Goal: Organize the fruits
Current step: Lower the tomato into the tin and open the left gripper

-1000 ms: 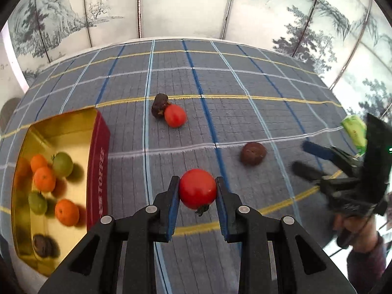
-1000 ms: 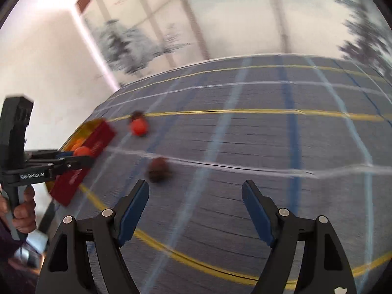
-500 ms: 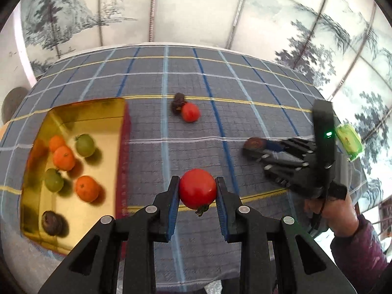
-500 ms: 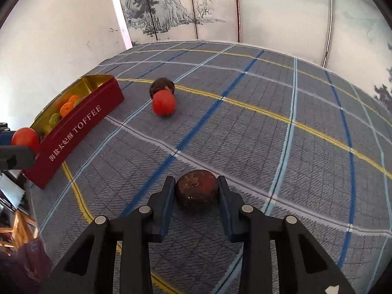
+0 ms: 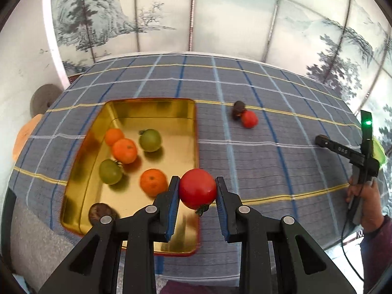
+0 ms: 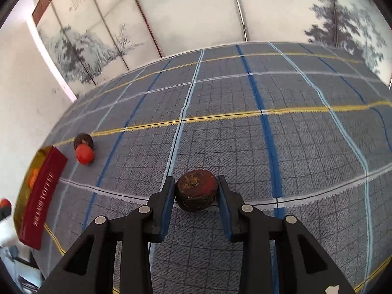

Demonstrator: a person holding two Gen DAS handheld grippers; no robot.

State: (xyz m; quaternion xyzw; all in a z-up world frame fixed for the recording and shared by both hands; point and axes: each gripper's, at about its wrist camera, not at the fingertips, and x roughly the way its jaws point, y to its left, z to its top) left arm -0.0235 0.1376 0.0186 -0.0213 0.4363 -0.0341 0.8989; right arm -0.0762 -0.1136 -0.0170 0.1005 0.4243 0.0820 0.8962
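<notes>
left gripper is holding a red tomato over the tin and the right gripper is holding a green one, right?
Not quite. The left gripper does hold a red tomato over the tin, but the right wrist view shows the right gripper shut on a dark brown fruit, not a green one.

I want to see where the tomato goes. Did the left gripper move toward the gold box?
Yes. The left gripper, shut on the red tomato, has gone sideways across the cloth; it is now over the gold box's near right edge.
</notes>
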